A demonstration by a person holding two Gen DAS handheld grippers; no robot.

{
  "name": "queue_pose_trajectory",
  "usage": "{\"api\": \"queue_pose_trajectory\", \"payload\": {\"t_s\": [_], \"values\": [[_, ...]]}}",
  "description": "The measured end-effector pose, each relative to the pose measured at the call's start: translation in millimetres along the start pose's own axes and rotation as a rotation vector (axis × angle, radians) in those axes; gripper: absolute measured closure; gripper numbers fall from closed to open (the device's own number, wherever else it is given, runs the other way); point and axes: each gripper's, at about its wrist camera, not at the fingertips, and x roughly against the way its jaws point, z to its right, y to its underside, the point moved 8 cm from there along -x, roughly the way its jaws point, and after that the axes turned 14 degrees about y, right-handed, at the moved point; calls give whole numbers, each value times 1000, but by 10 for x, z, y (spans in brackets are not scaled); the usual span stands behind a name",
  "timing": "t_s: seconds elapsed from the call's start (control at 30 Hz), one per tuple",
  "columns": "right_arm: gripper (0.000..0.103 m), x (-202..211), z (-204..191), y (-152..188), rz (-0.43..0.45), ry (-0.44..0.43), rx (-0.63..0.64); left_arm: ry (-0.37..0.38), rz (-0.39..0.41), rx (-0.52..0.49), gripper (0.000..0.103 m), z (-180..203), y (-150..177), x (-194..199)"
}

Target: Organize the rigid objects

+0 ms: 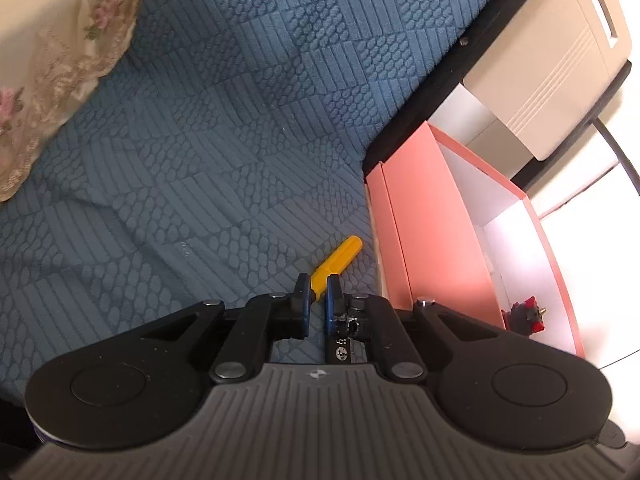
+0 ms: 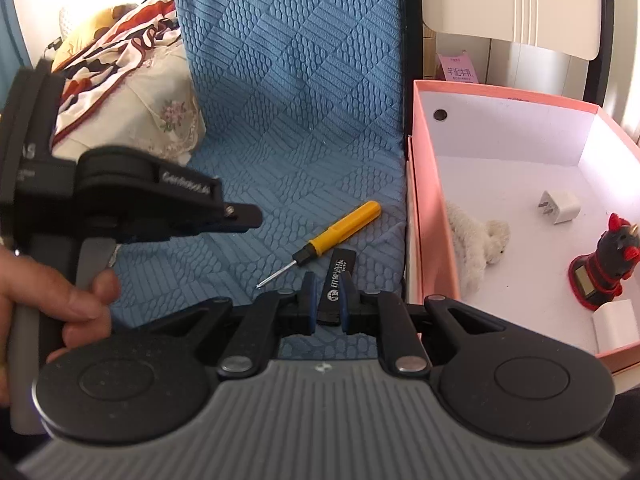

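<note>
A yellow-handled screwdriver (image 2: 344,226) and a flat black bar (image 2: 338,280) with white print lie side by side on the blue bedspread, close to the pink box (image 2: 434,216). My right gripper (image 2: 328,276) hovers over the bar, shut and empty. The bar shows through its narrow gap and past the right fingertip. My left gripper (image 2: 248,216), held by a hand (image 2: 80,300), hangs above the bed at the left, shut with nothing in it. In the left wrist view that gripper (image 1: 317,280) points at the screwdriver (image 1: 338,258). The bar (image 1: 340,346) shows under its right finger.
The open pink box (image 1: 424,220) stands off the bed's right edge. It holds a white plug (image 2: 560,208), a black-and-red toy figure (image 2: 608,264), a white plush (image 2: 480,244) and a white block (image 2: 616,322). Pillows (image 2: 160,112) lie at the far left. A beige chair (image 1: 552,60) stands behind the box.
</note>
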Motion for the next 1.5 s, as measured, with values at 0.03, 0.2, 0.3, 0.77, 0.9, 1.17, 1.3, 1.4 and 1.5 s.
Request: {"api": "queue_pose_trajectory", "payload": {"t_s": [0.03,0.2,0.3,0.77,0.9,1.17,1.3,1.4,1.5], "values": [[89,-24,-17,20,-3,6,1,-2,-10,-3,93,-10,3,-38],[89,-124,-40,92,-20,9,-20,-11,-63,16,93,-149,14,-184],[88,-178,-54,127,-17,17,-33,-27,-78,20,93,-254,-16,-254],[72,-675,-185,135,-24,69,14,-8,-144,-24,69,-296,16,-567],[69,-826,-190,125,-37,84,9,1,-156,-41,69,-275,48,-617],[75,-1016,-235,146,-51,103,39,7,-165,-49,69,-287,69,-684],[76,-977,-240,123,-54,118,41,-2,-181,-66,69,-291,94,-749],[76,-934,-236,143,-58,114,36,-8,-190,-113,69,-248,107,-834],[76,-901,-229,188,-63,117,37,-16,-186,-162,69,-213,79,-962]]}}
